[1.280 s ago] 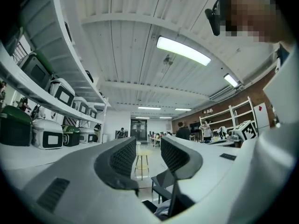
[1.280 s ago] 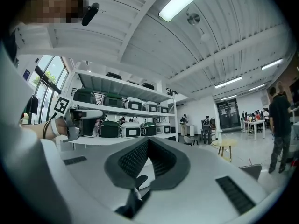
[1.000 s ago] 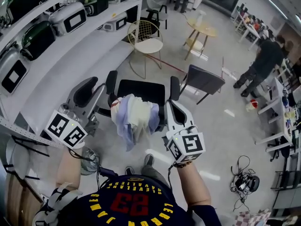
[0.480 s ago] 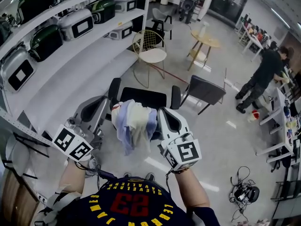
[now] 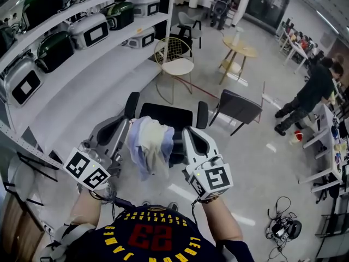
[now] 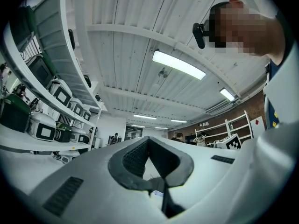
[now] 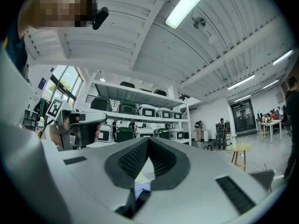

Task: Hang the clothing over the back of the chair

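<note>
A bundle of pale blue, white and cream clothing (image 5: pixel 148 146) hangs over the back of a black office chair (image 5: pixel 169 116), covering the backrest. My left gripper (image 5: pixel 121 125) is just left of the cloth with its jaws shut and nothing between them; in the left gripper view (image 6: pixel 148 143) the pads meet. My right gripper (image 5: pixel 190 132) sits close to the cloth's right edge. Its jaws are also together in the right gripper view (image 7: pixel 148 143), and a scrap of cloth (image 7: pixel 140 188) shows through the gap below the pads. Neither gripper visibly holds the clothing.
White shelves (image 5: pixel 87 64) carrying several boxy appliances run along the left. Beyond the office chair stand a gold wire chair (image 5: pixel 173 53), a round yellow table (image 5: pixel 240 48) and a dark grey chair (image 5: pixel 237 105). A person (image 5: pixel 313 91) stands at far right. Cables (image 5: pixel 286 228) lie on the floor.
The left gripper's jaws stood apart a second ago and are now together. Both grippers have shifted a little beside the chair. The clothing stays draped on the backrest.
</note>
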A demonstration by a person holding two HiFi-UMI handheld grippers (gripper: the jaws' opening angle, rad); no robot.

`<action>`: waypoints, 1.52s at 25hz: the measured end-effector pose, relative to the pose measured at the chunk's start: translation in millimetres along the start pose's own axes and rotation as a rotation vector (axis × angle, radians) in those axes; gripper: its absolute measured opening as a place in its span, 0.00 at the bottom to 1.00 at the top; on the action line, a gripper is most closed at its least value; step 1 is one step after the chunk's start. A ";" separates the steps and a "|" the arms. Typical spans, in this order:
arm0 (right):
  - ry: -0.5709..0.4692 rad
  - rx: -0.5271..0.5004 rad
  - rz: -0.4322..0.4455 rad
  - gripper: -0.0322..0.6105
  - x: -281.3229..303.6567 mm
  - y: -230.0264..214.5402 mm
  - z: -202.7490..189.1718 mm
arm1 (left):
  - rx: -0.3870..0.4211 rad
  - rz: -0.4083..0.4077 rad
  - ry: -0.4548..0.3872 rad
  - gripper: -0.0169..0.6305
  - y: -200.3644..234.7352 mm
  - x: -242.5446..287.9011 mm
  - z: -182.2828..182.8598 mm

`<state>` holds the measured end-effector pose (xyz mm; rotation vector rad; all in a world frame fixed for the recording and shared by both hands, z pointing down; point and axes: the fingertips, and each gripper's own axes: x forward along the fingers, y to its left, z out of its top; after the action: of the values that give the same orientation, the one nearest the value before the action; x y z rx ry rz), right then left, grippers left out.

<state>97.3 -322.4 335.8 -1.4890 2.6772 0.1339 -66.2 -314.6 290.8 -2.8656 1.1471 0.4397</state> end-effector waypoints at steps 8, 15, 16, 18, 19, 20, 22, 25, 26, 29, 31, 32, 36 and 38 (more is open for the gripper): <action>-0.011 0.014 0.021 0.06 -3.9 -4.5 -1.2 | -0.014 0.011 0.009 0.03 -8.6 1.8 -4.0; -0.016 0.010 0.040 0.06 0.0 -3.2 1.5 | -0.019 0.024 0.013 0.03 -7.7 1.6 -5.3; -0.017 0.007 0.045 0.06 0.4 -2.3 1.3 | -0.020 0.026 0.013 0.03 -7.5 1.4 -5.6; -0.019 0.000 0.053 0.06 1.2 -0.4 1.8 | -0.020 0.027 0.013 0.03 -7.1 1.3 -5.7; -0.021 -0.003 0.056 0.06 1.3 0.1 2.1 | -0.020 0.026 0.013 0.03 -7.2 1.5 -5.7; -0.022 -0.003 0.057 0.06 1.2 0.2 2.0 | -0.019 0.025 0.014 0.03 -7.4 1.6 -5.7; -0.023 -0.001 0.057 0.06 1.2 -0.2 1.3 | -0.018 0.025 0.016 0.03 -7.5 1.7 -6.2; -0.026 -0.005 0.053 0.06 0.9 -0.7 3.5 | -0.020 0.027 0.018 0.03 -6.7 1.5 -7.1; -0.027 -0.006 0.052 0.06 0.6 -1.1 4.0 | -0.020 0.027 0.019 0.03 -6.8 1.7 -7.3; -0.027 -0.007 0.051 0.06 -0.2 -2.6 5.3 | -0.023 0.027 0.025 0.03 -7.8 2.7 -8.4; -0.027 -0.007 0.050 0.06 -0.1 -3.4 6.5 | -0.024 0.027 0.029 0.03 -8.1 3.3 -8.9; -0.028 -0.007 0.050 0.06 0.2 -3.7 7.0 | -0.025 0.027 0.030 0.03 -7.9 3.7 -9.1; -0.028 -0.007 0.048 0.06 1.0 -3.3 5.7 | -0.030 0.031 0.037 0.03 -6.0 2.9 -12.2; -0.027 -0.006 0.048 0.06 1.3 -3.5 4.1 | -0.032 0.033 0.040 0.03 -5.3 2.5 -14.4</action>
<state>99.6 -324.9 331.4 -1.4154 2.6944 0.1645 -57.3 -314.2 303.6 -2.8999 1.2061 0.4077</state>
